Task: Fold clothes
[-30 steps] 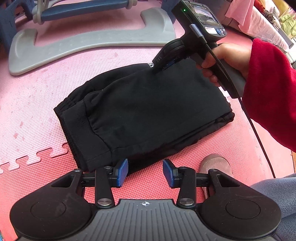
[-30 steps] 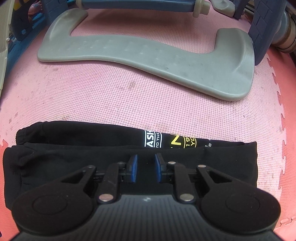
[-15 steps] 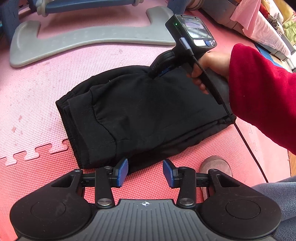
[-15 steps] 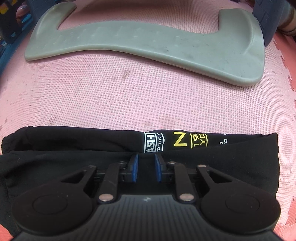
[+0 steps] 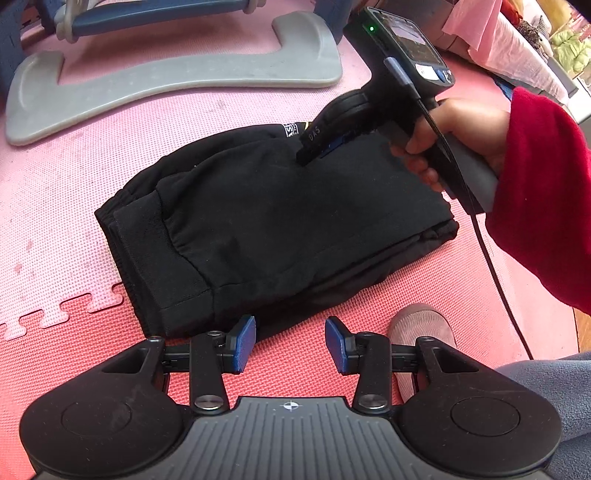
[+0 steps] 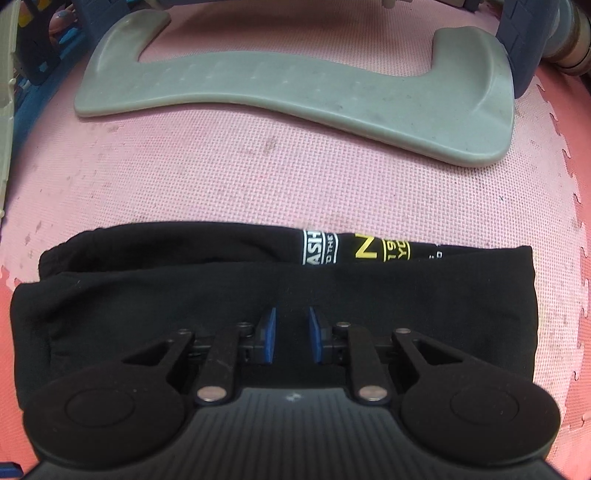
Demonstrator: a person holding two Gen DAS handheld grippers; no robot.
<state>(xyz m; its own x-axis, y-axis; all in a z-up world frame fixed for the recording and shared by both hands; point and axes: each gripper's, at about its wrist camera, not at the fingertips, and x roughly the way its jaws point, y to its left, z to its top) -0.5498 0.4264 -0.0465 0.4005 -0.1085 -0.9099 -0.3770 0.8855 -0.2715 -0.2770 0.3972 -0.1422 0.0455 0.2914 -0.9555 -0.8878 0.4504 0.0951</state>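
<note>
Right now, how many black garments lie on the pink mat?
1: a folded black garment in the middle of the pink mat, under the right gripper. Others could be hidden outside both views.

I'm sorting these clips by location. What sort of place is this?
Probably a home play area on the floor: interlocking pink foam mat, the grey foot of a play frame, and a folded black garment.

This looks like a home playroom. The floor is covered in interlocking pink and red foam mats point(image 5: 92, 206), and a grey plastic base point(image 6: 295, 92) of blue children's play equipment point(image 5: 155, 14) rests on them. Piled cloth and bedding point(image 5: 517, 48) lie at the edge.
</note>
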